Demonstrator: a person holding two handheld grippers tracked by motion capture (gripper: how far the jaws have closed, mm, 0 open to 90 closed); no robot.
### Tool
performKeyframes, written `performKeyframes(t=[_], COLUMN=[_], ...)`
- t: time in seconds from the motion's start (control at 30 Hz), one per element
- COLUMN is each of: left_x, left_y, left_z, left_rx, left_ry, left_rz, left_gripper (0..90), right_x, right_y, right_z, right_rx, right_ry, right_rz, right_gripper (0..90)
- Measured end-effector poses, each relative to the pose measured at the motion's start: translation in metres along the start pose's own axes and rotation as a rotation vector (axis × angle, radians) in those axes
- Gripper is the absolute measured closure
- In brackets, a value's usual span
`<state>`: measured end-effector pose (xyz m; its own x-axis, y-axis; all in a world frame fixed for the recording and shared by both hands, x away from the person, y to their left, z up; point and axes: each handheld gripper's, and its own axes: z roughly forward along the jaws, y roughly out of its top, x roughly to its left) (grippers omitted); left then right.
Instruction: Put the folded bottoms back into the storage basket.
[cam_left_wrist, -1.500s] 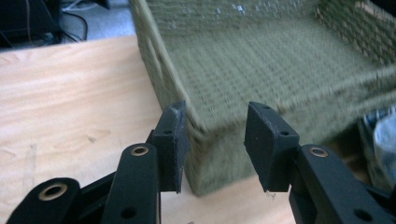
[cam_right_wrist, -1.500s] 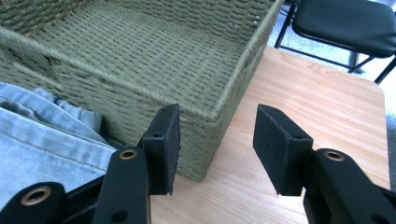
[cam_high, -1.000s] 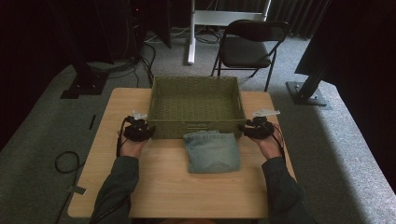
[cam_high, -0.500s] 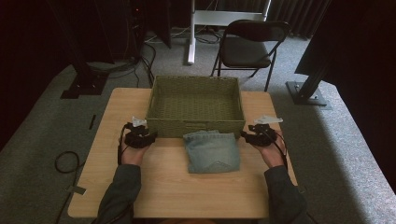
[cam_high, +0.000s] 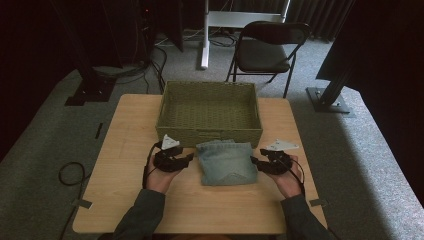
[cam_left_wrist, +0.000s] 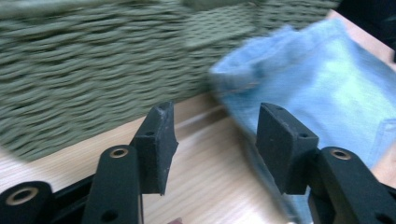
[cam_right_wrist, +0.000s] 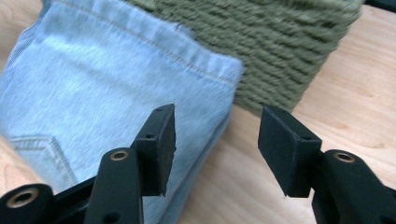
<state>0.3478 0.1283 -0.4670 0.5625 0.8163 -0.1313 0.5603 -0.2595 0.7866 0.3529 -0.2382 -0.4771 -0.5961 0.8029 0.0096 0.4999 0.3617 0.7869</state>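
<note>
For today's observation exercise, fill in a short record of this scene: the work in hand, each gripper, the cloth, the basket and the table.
work in hand: both grippers close in on the folded jeans
left gripper: jaws apart, just been opening, at the jeans' left edge, nothing gripped
right gripper: jaws apart, just been opening, at the jeans' right edge, nothing gripped
jeans: folded, flat on the table, just in front of the basket
basket: green, woven, empty
table: light wood

Folded jeans (cam_high: 226, 161), centre of high view: faded blue denim, matt, stitched seams. Basket (cam_high: 209, 136) above: olive woven fibre, rough, ribbed. Table (cam_high: 125, 200): pale wood grain, smooth, slight sheen. Gripper pads (cam_left_wrist: 157, 140): black, matt, rubbery-looking. Chair (cam_high: 265, 50), upper right: dark padded seat, metal frame. Floor (cam_high: 370, 165): grey carpet, coarse.
</note>
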Motion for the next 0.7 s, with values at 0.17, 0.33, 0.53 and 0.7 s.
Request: performKeyframes(t=[0.17, 0.33, 0.53, 0.7], left_x=[-0.021, -0.038, -0.044, -0.042], left_y=[0.000, -0.004, -0.007, -0.010], left_z=[0.009, 0.020, 0.036, 0.050], left_rx=[-0.001, 0.026, 0.063, 0.076], left_ry=[-0.037, -0.059, -0.041, -0.024], left_rz=[0.037, 0.084, 0.105, 0.110], left_gripper=[45.0, 45.1, 46.0, 45.7], right_x=[0.010, 0.013, 0.016, 0.017], right_y=[-0.009, -0.017, -0.018, -0.019], right_z=[0.002, 0.001, 0.001, 0.005], right_rx=[0.018, 0.020, 0.025, 0.038], right_ry=[0.014, 0.021, 0.036, 0.048], right_rz=[-0.011, -0.005, -0.008, 0.003], right_gripper=[45.3, 45.2, 45.2, 44.8])
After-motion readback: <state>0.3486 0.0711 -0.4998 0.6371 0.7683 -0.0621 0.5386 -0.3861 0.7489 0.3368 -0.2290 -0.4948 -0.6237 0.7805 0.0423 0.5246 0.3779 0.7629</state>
